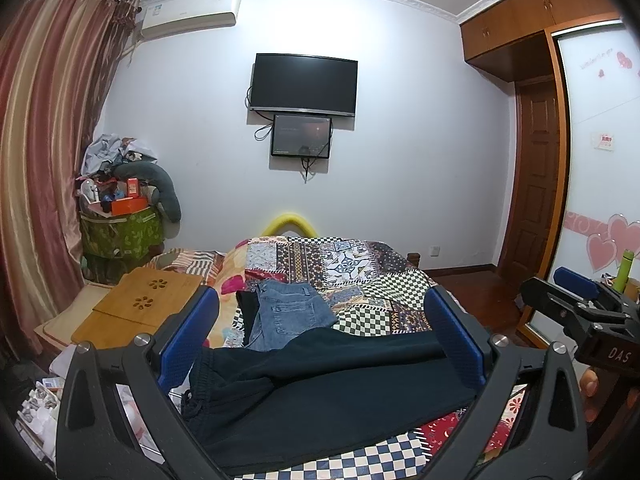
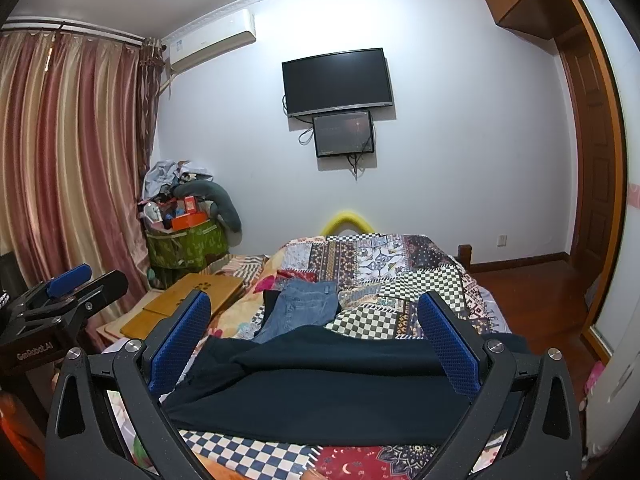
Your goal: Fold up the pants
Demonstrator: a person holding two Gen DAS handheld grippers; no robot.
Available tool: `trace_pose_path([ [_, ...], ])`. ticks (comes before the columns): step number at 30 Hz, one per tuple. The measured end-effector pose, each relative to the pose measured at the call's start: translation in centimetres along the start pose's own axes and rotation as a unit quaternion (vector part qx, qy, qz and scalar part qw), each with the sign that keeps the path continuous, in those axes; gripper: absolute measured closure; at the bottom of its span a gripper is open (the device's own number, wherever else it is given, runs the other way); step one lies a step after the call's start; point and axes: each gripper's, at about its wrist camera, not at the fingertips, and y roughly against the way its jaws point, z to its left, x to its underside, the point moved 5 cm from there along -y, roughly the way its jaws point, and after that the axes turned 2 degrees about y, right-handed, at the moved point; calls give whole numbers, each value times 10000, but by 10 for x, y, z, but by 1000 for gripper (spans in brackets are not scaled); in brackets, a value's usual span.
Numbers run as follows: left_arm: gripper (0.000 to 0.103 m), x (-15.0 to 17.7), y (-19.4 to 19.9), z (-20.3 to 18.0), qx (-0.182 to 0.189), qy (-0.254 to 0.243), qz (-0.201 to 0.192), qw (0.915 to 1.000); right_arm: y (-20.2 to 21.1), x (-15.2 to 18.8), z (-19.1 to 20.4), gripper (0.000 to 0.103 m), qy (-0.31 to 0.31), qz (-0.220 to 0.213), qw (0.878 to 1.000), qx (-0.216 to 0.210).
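Dark navy pants [image 1: 320, 392] lie across the near part of the patchwork bed, waistband with drawstring at the left, legs running right. They also show in the right wrist view [image 2: 320, 384]. My left gripper [image 1: 322, 320] is open and empty, its blue pads wide apart above the pants. My right gripper [image 2: 316, 320] is open and empty too, hovering over the pants. Folded blue jeans [image 1: 288, 312] lie just beyond, seen also in the right wrist view [image 2: 300, 312]. Each gripper shows at the edge of the other's view.
A patchwork quilt [image 1: 360, 272] covers the bed. A bamboo lap table [image 1: 136, 308] lies at the bed's left. A green bin [image 1: 120, 236] piled with clutter stands by the curtain. A wardrobe [image 1: 592, 160] and wooden floor are at the right.
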Motion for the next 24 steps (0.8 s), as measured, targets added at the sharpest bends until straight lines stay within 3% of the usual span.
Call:
trace_pose_path([
  [9, 0, 5, -32, 9, -27, 15, 275, 9996, -21, 6, -10, 0, -16, 207, 9997, 93],
  [16, 0, 22, -98, 31, -89, 44, 958, 9953, -64, 17, -26, 0, -63, 584, 9981, 186],
  [24, 0, 50, -188, 83, -578, 11, 1719, 9834, -126, 45, -59, 0, -118, 1214, 9912, 517],
])
